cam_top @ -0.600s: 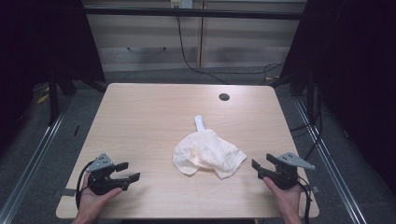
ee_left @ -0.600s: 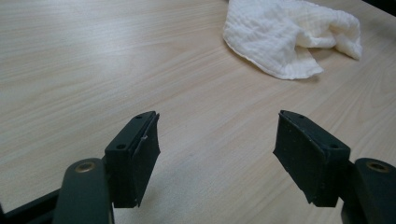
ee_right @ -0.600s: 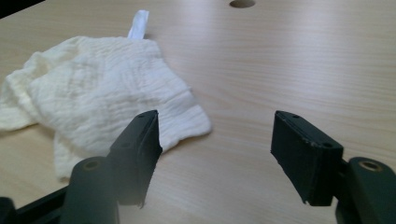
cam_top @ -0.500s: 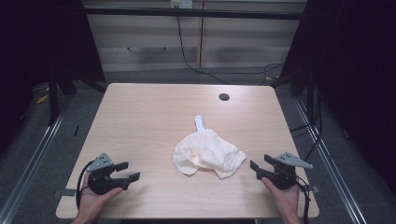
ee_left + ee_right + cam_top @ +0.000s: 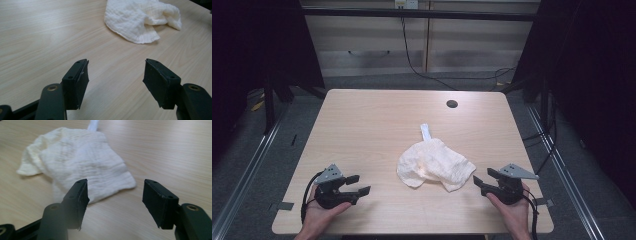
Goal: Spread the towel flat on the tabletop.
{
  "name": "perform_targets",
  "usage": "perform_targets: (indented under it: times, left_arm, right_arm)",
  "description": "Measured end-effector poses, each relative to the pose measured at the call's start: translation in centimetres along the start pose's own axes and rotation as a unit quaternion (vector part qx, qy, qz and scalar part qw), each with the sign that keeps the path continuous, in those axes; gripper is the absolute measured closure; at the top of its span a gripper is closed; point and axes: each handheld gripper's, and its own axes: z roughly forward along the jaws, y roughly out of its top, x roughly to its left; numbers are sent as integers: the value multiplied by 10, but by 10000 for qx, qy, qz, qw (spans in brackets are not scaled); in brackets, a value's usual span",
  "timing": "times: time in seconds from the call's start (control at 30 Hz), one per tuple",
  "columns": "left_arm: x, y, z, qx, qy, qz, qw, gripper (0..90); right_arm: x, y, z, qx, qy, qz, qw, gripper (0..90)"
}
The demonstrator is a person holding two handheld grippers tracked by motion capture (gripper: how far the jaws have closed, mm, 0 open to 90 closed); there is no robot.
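Crumpled white cloth, narrow strip protruding, wooden table

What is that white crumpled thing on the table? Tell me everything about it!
It looks like a white cloth, soft and crinkly like gauze, lying bunched up in a loose heap near the middle of the wooden table. A narrow white strip sticks out from its far side. Its edges curl and fold over. Only the table touches it; both grippers sit apart from it, jaws open.

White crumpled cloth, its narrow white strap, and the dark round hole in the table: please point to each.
White crumpled cloth (image 5: 434,162), high view, middle.
Narrow white strap (image 5: 425,132), high view, mid-length.
Dark round hole (image 5: 452,104), high view, centre.
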Motion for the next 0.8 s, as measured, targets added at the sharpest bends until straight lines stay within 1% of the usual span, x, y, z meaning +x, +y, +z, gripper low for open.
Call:
perform_targets:
  times: [0.03,0.07,0.1,0.13,0.17,0.2,0.23,0.27,0.3,0.33,0.37,0.4,0.43,0.47,0.5,0.53,0.57,0.6,0.63,0.7,0.73,0.77,0.8]
  left_arm:
    - [-1,2,1,-8,-50,0,10000,361]
    - [-1,2,1,-8,-50,0,10000,363]
    - [-4,8,5,-27,-66,61,10000,375]
    - [-6,11,7,-53,-151,27,9999,377]
    - [-6,11,7,-53,-151,27,9999,379]
    - [-8,15,9,-55,-181,55,9998,391]
    - [-13,23,14,-92,-213,220,9995,404]
    - [-13,23,14,-92,-213,220,9995,415]
    - [-17,30,21,-110,-276,311,9991,428]
    - [-17,30,21,-110,-276,311,9991,436]
    - [-20,40,30,-71,-292,440,9986,439]
    - [-21,45,36,-39,-354,527,9980,443]
    - [-21,45,36,-39,-354,527,9980,458]
    - [-22,50,42,2,-381,550,9978,458]
    - [-23,55,51,-12,-470,488,9977,475]
    - [-22,58,56,30,-526,457,9976,478]
    - [-24,59,61,45,-554,471,9973,478]
    - [-24,59,61,45,-554,471,9973,482]
    - [-24,59,67,46,-626,465,9969,487]
    - [-24,58,72,83,-640,471,9968,489]
    - [-24,58,72,83,-640,471,9968,491]
    - [-23,57,73,88,-654,433,9969,491]
    - [-23,56,74,89,-653,393,9970,491]
  right_arm:
    - [3,2,1,54,110,-39,9999,399]
    - [3,2,1,54,110,-39,9999,399]
    - [11,7,4,142,348,-93,9993,465]
    - [14,9,6,206,472,-163,9985,492]
    - [14,9,6,206,472,-163,9985,492]
    - [20,15,15,360,647,-347,9966,510]
    - [23,19,20,416,727,-369,9958,514]
    - [25,23,25,451,795,-416,9949,525]
    - [28,27,31,482,874,-510,9937,537]
    - [28,27,31,482,874,-510,9937,537]
    - [33,37,39,541,913,-660,9922,533]
    - [34,40,43,534,962,-706,9914,530]
    - [37,44,48,514,1029,-740,9906,518]
    - [37,44,48,514,1029,-740,9906,518]
    - [39,47,58,560,1146,-742,9891,467]
    - [39,46,61,597,1192,-731,9884,437]
    - [40,45,66,628,1219,-714,9880,404]
    - [40,41,70,696,1250,-730,9870,396]
    - [39,39,73,722,1228,-763,9869,393]
    - [37,35,78,783,1251,-733,9863,391]
    - [35,33,81,824,1223,-725,9864,400]
    - [34,32,83,888,1209,-732,9860,419]
    - [32,32,85,895,1219,-746,9857,440]
